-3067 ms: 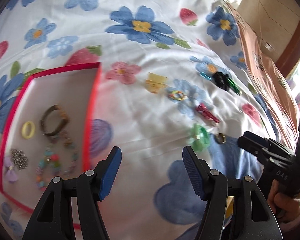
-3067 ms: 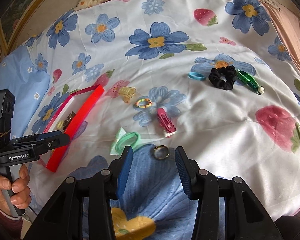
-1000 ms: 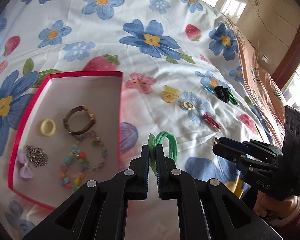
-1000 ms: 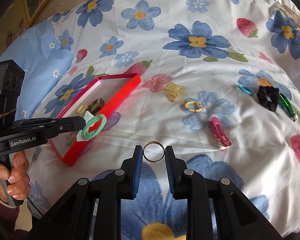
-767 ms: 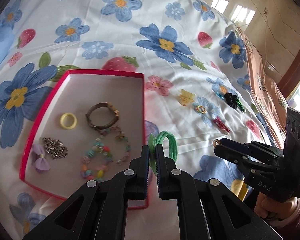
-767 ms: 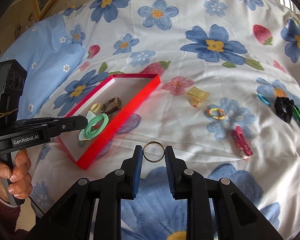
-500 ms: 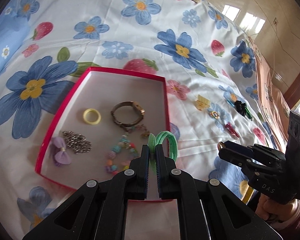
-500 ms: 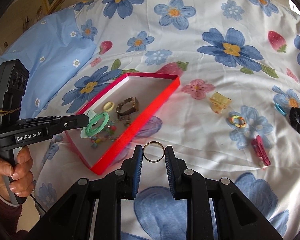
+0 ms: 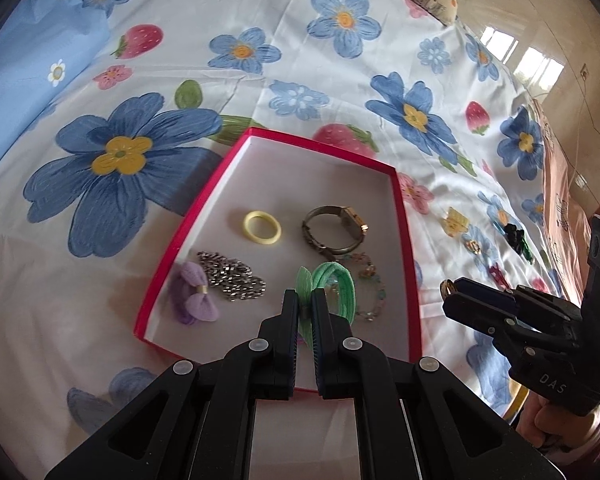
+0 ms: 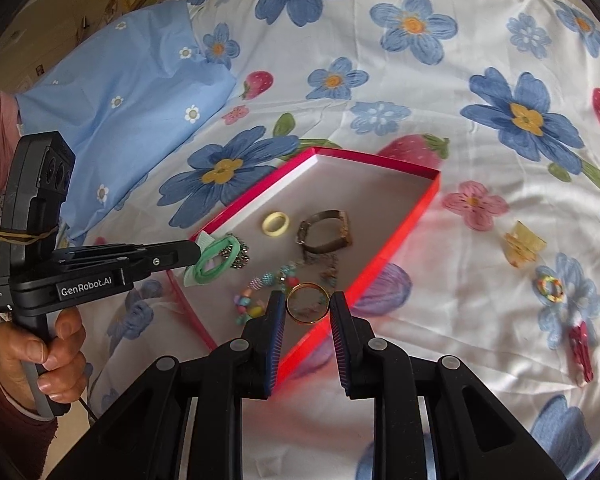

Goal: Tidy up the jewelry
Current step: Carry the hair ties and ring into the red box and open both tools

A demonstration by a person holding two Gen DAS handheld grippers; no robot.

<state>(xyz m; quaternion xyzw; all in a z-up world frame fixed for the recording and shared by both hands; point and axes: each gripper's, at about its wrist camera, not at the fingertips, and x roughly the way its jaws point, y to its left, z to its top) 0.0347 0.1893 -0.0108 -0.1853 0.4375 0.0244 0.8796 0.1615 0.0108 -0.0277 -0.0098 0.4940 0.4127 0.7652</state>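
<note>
A red box [image 9: 402, 216] with a white floor lies on the floral bedsheet. It holds a yellow ring [image 9: 261, 227], a watch [image 9: 336, 229], a silver chain [image 9: 232, 276], a purple bow [image 9: 194, 300] and a beaded bracelet [image 9: 374, 280]. My left gripper [image 9: 305, 300] is shut on a green hair tie [image 9: 336, 280], held over the box's near part; it also shows in the right wrist view [image 10: 214, 260]. My right gripper [image 10: 307, 304] is shut on a gold ring [image 10: 307, 303] above the box's near right edge [image 10: 384, 256].
Loose pieces lie on the sheet right of the box: a yellow claw clip [image 10: 525, 245], a small multicolour ring [image 10: 552, 287], a red hair clip [image 10: 580, 350] and a black scrunchie [image 9: 514, 234]. A blue pillow [image 10: 140, 92] lies at the back left.
Both grippers have moved left and forward toward the box, each still holding its piece. The green hair tie now hangs over the box floor and the gold ring over its edge.
</note>
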